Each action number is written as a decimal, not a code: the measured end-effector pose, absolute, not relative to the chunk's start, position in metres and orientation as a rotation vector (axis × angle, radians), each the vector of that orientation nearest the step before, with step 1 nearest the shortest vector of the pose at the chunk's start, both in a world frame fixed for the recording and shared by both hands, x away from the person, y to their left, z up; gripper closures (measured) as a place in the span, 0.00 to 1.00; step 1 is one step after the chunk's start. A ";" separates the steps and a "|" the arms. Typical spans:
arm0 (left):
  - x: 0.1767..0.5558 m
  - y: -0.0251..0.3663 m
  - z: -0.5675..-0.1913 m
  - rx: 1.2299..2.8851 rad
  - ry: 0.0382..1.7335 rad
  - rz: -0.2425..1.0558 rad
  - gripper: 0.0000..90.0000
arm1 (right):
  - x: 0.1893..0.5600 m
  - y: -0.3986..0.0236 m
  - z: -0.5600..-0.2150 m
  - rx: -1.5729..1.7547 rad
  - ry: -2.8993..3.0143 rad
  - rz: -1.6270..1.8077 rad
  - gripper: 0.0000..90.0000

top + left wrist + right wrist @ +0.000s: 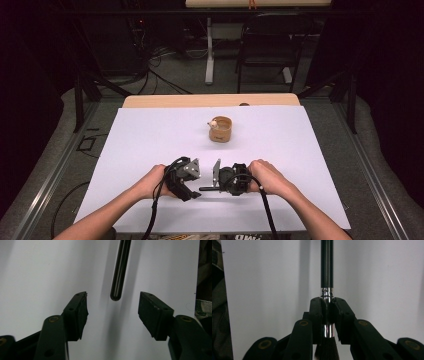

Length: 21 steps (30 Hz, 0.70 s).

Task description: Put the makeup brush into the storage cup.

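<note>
Nearest the person, the right gripper (327, 302) is clenched on the shiny metal ferrule of a black-handled, dark-bristled brush (327, 267), held level just above the white table sheet (150, 140). The left gripper (112, 307) stands parted around the handle's free end, pads not touching it. Farther off sits a small tan cup (221, 129), perhaps wooden.

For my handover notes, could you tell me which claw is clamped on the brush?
The right claw, shut on the brush ferrule; the left claw gapes around its handle tip.
</note>
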<state>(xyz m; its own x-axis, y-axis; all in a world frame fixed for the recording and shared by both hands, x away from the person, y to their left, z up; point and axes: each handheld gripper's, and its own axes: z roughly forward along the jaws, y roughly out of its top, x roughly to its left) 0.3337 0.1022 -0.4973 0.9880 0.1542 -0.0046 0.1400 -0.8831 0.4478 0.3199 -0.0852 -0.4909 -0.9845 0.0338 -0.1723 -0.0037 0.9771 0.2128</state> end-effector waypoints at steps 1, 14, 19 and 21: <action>0.334 0.102 -0.498 2.669 0.207 0.035 0.50 | 0.320 -0.085 -0.490 0.014 2.944 0.314 0.86; 0.340 0.092 -0.507 2.685 0.179 -0.109 0.72 | 0.316 -0.083 -0.489 -0.009 2.939 0.319 0.86; 0.341 0.089 -0.509 2.693 0.184 -0.127 0.74 | 0.315 -0.083 -0.489 -0.010 2.931 0.313 0.86; 0.342 0.089 -0.510 2.691 0.188 -0.126 0.76 | 0.314 -0.082 -0.489 -0.011 2.930 0.310 0.86</action>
